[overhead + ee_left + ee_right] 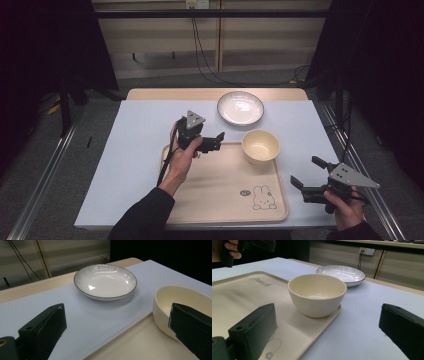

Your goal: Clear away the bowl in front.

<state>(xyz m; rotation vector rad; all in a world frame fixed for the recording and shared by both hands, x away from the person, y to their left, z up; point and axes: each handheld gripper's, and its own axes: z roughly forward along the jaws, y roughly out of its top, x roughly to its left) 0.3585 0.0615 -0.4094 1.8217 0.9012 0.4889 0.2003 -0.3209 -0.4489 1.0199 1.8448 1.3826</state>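
Observation:
A cream bowl stands empty on the far right corner of a beige tray with a rabbit drawing. Behind it, on the pale mat, lies an empty white plate with a dark rim. My left gripper hovers over the tray's far left corner, open, facing the plate with the bowl beside its right jaw. My right gripper is open off the tray's right edge, low near the table, looking at the bowl and plate. Both hold nothing.
The pale mat covers a wooden table. Metal rails run along both sides of the table, and cables hang against the back wall. The left hand and its gripper appear at the right gripper view's top left.

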